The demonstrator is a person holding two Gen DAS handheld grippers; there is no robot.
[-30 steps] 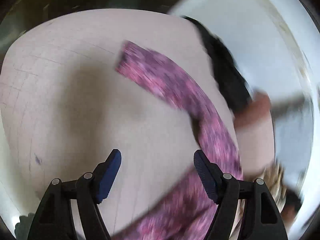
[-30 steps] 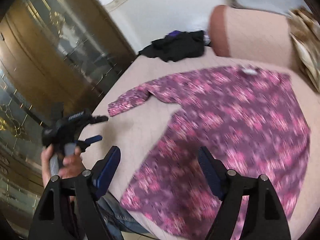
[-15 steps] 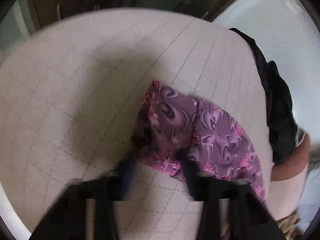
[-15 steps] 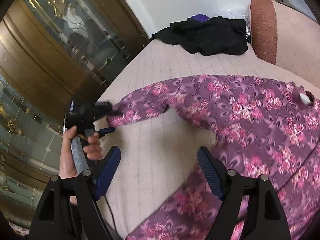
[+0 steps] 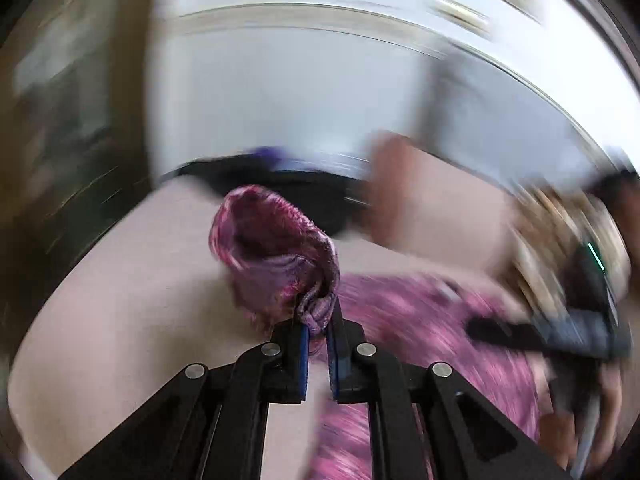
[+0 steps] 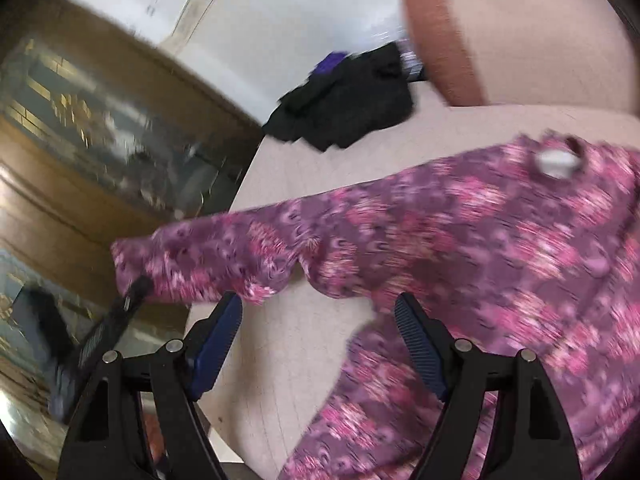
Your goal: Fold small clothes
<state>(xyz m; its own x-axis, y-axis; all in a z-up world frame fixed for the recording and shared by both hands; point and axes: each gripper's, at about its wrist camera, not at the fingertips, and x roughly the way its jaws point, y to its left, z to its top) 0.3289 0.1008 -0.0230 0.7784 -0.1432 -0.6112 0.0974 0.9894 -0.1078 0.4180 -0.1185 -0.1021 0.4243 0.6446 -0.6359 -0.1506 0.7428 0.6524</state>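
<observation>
A purple and pink flowered long-sleeved top [image 6: 480, 264] lies spread on a pale pink quilted bed [image 6: 296, 356]. My left gripper [image 5: 317, 318] is shut on the cuff of its sleeve [image 5: 276, 256] and holds the cuff lifted off the bed. In the right wrist view the left gripper [image 6: 134, 290] shows at the end of that sleeve [image 6: 208, 256]. My right gripper [image 6: 320, 312] is open above the bed, over the armpit of the top, with nothing between its fingers. The other gripper [image 5: 560, 336] also shows blurred at the right of the left wrist view.
A heap of black and purple clothes [image 6: 352, 108] lies at the far end of the bed. A pink and brown padded headboard [image 6: 500, 32] stands at the back right. A wooden door with patterned glass [image 6: 80, 128] is on the left, past the bed's edge.
My left gripper went to the sleeve's cuff, shut on it, and lifted it up toward the body of the top. My right gripper moved lower over the top and stayed open.
</observation>
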